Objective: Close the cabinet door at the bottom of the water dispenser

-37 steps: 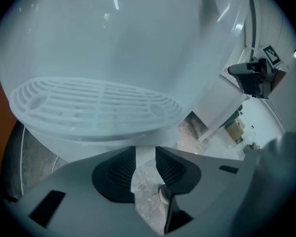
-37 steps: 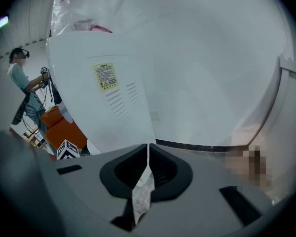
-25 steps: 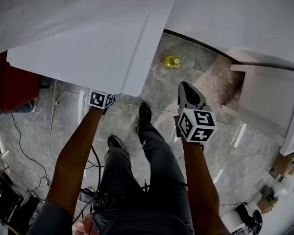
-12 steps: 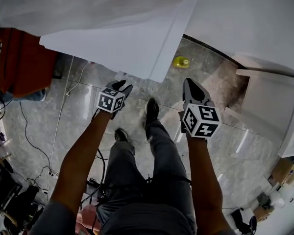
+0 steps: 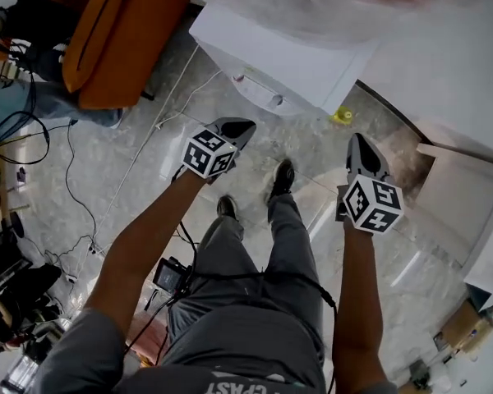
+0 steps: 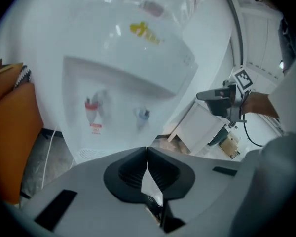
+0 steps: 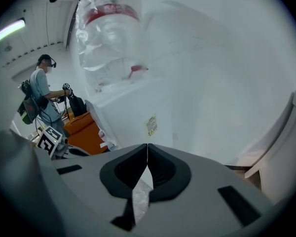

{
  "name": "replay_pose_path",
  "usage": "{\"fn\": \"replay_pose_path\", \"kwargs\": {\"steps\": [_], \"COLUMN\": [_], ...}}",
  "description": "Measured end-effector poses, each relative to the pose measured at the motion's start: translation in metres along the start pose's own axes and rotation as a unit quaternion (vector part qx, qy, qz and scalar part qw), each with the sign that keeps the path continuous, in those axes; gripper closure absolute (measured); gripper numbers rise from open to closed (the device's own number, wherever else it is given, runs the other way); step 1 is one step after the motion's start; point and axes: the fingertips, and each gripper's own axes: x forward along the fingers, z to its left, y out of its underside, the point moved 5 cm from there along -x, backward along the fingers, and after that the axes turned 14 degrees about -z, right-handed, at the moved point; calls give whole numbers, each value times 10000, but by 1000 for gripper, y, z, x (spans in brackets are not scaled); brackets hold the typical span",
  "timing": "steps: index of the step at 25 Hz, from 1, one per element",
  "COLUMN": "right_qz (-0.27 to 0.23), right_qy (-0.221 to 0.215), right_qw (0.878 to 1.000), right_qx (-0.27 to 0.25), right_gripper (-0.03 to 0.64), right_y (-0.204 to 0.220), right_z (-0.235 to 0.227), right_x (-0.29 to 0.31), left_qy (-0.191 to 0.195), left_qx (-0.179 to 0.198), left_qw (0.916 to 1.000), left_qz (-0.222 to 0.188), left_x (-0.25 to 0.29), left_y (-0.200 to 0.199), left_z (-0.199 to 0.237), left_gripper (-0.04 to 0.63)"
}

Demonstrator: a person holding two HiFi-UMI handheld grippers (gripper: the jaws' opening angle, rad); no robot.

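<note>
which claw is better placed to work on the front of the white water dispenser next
Left, probably. The left claw, shut, hangs before the white water dispenser's front, facing its red tap and blue tap. The right claw, also shut, faces its side.

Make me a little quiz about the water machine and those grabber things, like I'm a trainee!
1. True or false: the right hand-held gripper is holding a cup.
2. The small thing lying by the water dispenser is: A red, B yellow, C blue?
3. Fill in: beside the red tap there is a ____ one.
Key: 1 false, its jaws are shut on nothing; 2 B; 3 blue.
</note>
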Motion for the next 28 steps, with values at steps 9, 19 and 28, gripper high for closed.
{"fn": "replay_pose_path", "kwargs": {"steps": [9, 19, 28], "right_qz": [-471, -1222, -2116], "right_qy": [-398, -1046, -1401], "right_qw": [9979, 9857, 9620], "right_qx": [-174, -493, -1009], "right_gripper": [595, 595, 595], "right_y": [-77, -172, -251], "right_z": [40, 117, 173], "right_x": [-58, -135, -196], "left_qy": [-157, -417, -633], "left_qx": [314, 1044, 1699], "left_qw": [9931, 9695, 9340], "left_qz": [-1121, -2179, -3078], "left_x": [-110, -238, -333], "left_y": [-132, -235, -302], "left_z": [-45, -99, -137], "left_gripper": [580, 580, 580]}}
